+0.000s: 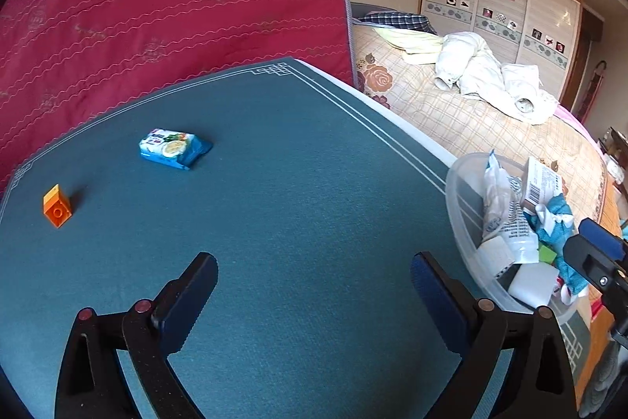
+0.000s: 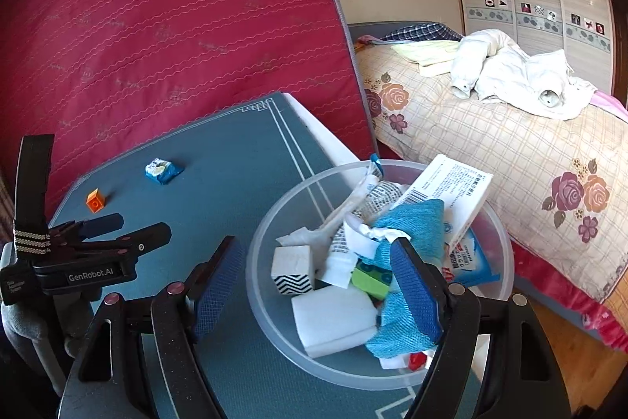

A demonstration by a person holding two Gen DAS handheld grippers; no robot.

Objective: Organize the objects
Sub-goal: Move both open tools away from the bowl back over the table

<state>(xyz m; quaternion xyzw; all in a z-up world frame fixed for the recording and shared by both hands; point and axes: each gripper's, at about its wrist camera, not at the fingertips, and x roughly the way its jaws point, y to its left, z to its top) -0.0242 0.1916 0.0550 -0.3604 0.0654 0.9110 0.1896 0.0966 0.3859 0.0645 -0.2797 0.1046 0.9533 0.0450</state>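
Note:
An orange block [image 1: 57, 205] and a blue snack packet [image 1: 172, 148] lie apart on the teal table mat [image 1: 294, 183], far left and ahead of my left gripper [image 1: 314, 281]. That gripper hovers over bare mat, wide open and empty. A clear plastic bowl [image 2: 267, 222] at the table's right edge holds a blue cloth [image 2: 416, 222], a white sponge [image 2: 333, 317], a zigzag-patterned cube [image 2: 292, 268], a green block [image 2: 371, 279], a barcoded white box [image 2: 451, 191] and wrappers. My right gripper [image 2: 316, 254] hangs over the bowl, open, gripping nothing. The right wrist view also shows the block [image 2: 95, 200], the packet [image 2: 163, 170] and the left gripper [image 2: 117, 234].
A red quilted mattress [image 1: 157, 6] stands upright behind the table's far edge. To the right lies a bed [image 1: 471, 120] with a checked floral cover and white clothing [image 1: 490, 73]. A wardrobe [image 1: 502, 6] fills the back wall. The bowl's rim [image 1: 459, 207] reaches the table's right border.

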